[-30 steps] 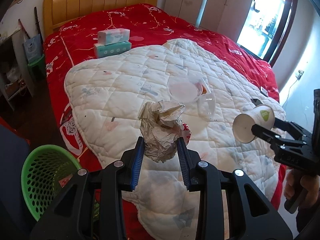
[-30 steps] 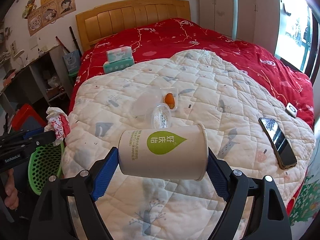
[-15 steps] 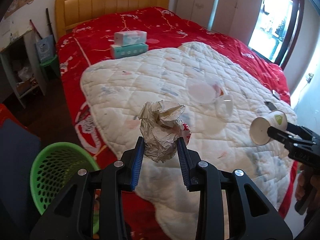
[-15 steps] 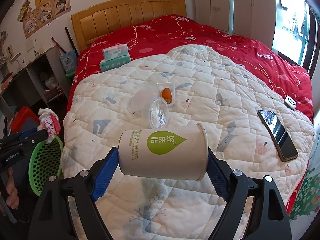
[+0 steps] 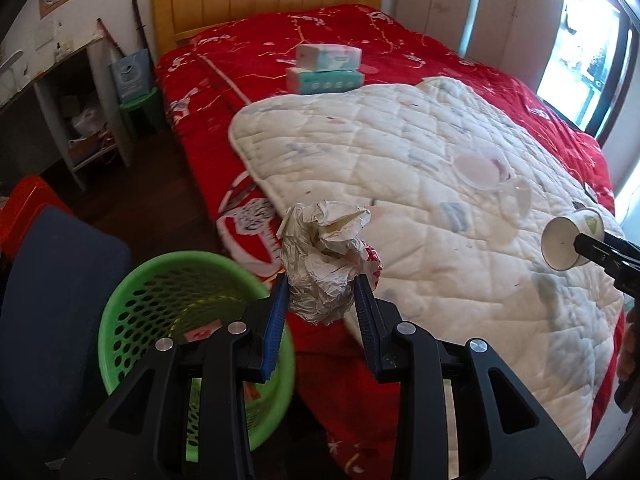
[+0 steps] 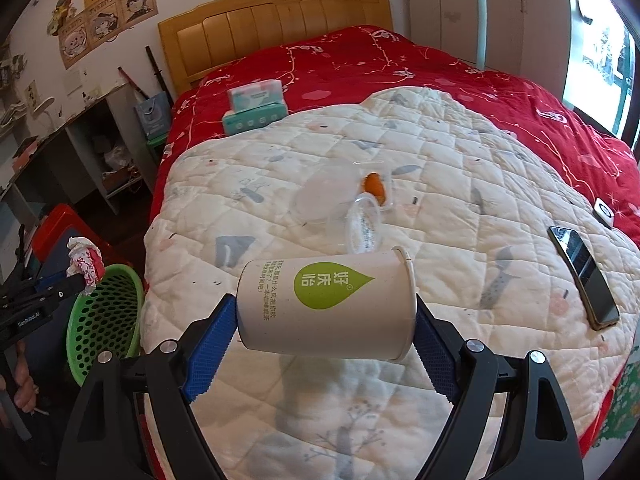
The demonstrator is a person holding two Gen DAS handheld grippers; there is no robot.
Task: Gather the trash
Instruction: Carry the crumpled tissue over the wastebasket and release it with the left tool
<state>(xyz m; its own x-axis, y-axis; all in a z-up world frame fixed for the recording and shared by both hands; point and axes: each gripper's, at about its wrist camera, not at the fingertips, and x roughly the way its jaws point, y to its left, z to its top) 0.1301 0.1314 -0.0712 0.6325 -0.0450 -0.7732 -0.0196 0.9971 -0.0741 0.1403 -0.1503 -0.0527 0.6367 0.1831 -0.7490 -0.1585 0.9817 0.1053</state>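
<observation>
My left gripper (image 5: 320,300) is shut on a crumpled paper wrapper (image 5: 324,256), held in the air just right of a green perforated basket (image 5: 160,304) on the floor beside the bed. The same wrapper (image 6: 85,264) and basket (image 6: 106,320) show at the left of the right wrist view. My right gripper (image 6: 326,320) is shut on a white paper cup (image 6: 326,304) with a green drop logo, held sideways above the white quilt (image 6: 440,200). The cup also shows in the left wrist view (image 5: 570,240). Clear plastic containers (image 6: 340,204) lie on the quilt.
Two tissue boxes (image 5: 326,68) sit on the red bedspread (image 5: 224,92). A phone (image 6: 584,276) lies at the quilt's right edge. A blue chair (image 5: 48,300) and a red stool (image 5: 24,208) stand left of the basket. A desk (image 5: 60,92) stands by the wall.
My left gripper has swung left off the bed with the wrapper, bringing the green basket closer under it. The right gripper still holds the cup over the quilt.
</observation>
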